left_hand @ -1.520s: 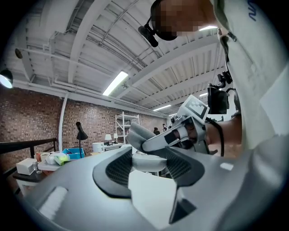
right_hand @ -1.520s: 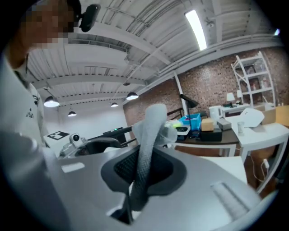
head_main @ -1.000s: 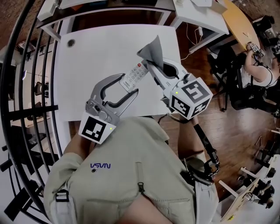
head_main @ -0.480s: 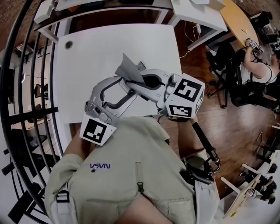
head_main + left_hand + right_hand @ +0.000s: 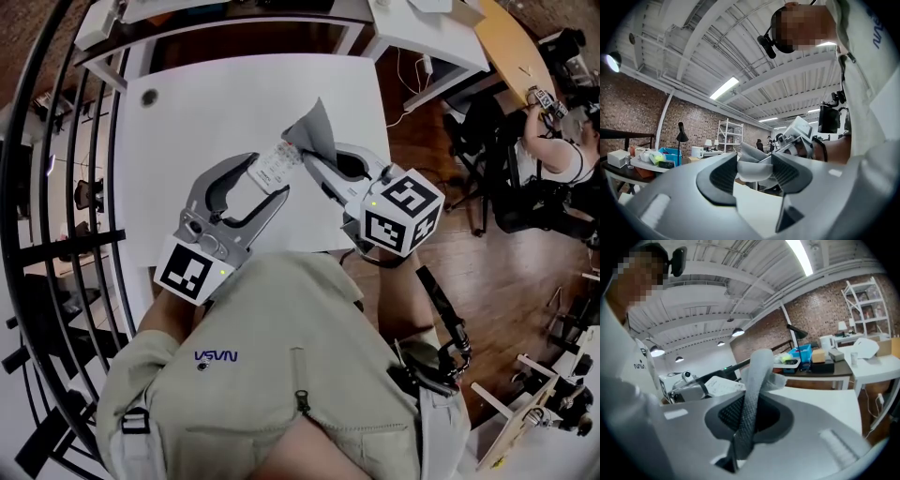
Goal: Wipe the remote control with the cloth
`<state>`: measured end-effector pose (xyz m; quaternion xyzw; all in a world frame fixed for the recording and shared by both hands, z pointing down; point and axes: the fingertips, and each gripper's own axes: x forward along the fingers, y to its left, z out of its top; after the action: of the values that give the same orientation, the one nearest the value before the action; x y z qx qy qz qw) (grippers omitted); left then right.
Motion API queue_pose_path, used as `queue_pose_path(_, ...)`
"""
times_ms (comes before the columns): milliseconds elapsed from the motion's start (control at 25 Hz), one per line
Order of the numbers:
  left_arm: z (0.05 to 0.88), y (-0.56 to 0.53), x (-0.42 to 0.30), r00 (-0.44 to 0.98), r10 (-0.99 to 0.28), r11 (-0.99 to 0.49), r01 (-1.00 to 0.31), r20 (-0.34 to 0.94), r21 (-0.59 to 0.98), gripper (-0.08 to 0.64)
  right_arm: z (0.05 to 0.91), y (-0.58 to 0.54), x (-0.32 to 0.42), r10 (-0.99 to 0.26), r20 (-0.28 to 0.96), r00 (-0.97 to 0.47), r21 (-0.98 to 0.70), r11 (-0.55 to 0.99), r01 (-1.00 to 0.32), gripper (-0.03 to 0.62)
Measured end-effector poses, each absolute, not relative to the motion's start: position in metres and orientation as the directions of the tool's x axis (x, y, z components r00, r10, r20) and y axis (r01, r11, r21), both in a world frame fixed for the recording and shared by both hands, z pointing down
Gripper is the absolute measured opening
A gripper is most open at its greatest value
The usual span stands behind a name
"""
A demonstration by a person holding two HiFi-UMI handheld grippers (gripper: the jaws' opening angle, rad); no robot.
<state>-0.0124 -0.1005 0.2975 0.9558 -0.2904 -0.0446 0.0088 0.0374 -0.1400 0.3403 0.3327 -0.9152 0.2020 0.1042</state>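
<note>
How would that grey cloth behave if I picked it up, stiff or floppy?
Probably floppy: the cloth is pinched thin in the shut jaws of the right gripper, its free end fanning out. Likely light, since that narrow pinch carries it. Its woven texture suggests decent grip.

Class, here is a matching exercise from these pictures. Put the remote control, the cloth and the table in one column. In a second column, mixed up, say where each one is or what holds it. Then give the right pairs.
Column 1
1. remote control
2. cloth
3. table

Column 2
A. grey, pinched in the shut right gripper
B. white, lying below both grippers
C. raised off the surface, clamped between the jaws of the left gripper

Pairs: 1-C, 2-A, 3-B
</note>
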Motion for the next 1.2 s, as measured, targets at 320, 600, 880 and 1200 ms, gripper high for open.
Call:
queue_pose_path(320, 0.298, -0.108, -0.020, 0.826, -0.550, -0.835, -0.548, -0.125, 0.052, 0.241, 0.302, -0.121, 0.017, -0.478, 0.081, -0.875, -0.440, 0.770, -0.461, 0.028)
queue_pose_path(600, 0.294, -0.134, -0.050, 0.757, -0.616, -0.743, -0.466, -0.219, 0.480, 0.240, 0.328, -0.150, 0.071, -0.742, 0.105, -0.662, -0.473, 0.549, -0.690, 0.028)
queue_pose_path(880, 0.306, -0.147, -0.055, 0.722, -0.642, -0.618, -0.288, -0.258, 0.731, 0.241, 0.334, -0.160, 0.085, -0.828, 0.066, -0.557, -0.512, 0.451, -0.731, 0.026)
queue_pose_path(1200, 0.341, -0.132, -0.028, 0.832, -0.525, -0.529, -0.152, -0.181, 0.835, 0.241, 0.319, -0.170, 0.084, -0.855, 0.065, -0.514, -0.405, 0.448, -0.797, 0.026)
